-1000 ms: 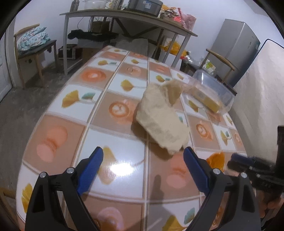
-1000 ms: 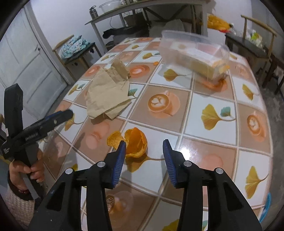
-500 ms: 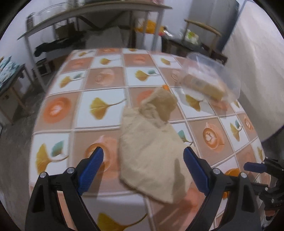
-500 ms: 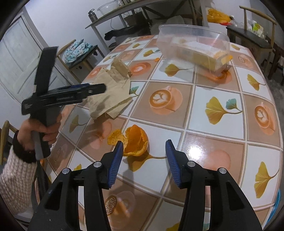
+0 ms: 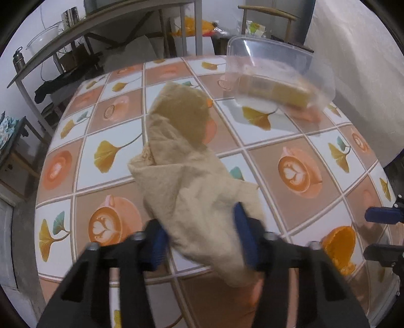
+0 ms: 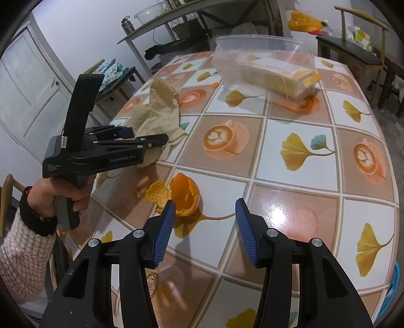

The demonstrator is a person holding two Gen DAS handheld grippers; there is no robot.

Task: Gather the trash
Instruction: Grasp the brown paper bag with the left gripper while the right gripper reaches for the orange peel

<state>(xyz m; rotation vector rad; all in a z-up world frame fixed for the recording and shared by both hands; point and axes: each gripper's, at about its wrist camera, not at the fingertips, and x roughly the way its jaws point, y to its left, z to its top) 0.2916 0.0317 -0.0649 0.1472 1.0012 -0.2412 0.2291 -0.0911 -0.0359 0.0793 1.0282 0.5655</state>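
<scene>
A crumpled brown paper bag (image 5: 186,176) lies on the tiled table (image 5: 290,141); it also shows in the right wrist view (image 6: 156,118). My left gripper (image 5: 202,239) is open, its blue fingers on either side of the bag's near end, touching or nearly touching it. In the right wrist view the left gripper (image 6: 141,137) reaches over the bag's edge. Orange peel (image 6: 180,195) lies just ahead of my right gripper (image 6: 204,227), which is open and empty. The peel also shows in the left wrist view (image 5: 338,242).
A clear plastic container (image 6: 265,65) with yellow packaging inside stands at the table's far side, also in the left wrist view (image 5: 275,78). A metal shelf table (image 6: 176,15), chairs and a white door (image 6: 27,93) surround the table.
My left gripper has moved forward over the table and its fingers have narrowed around the paper bag's near end. My right gripper has opened wider near the orange peel.
</scene>
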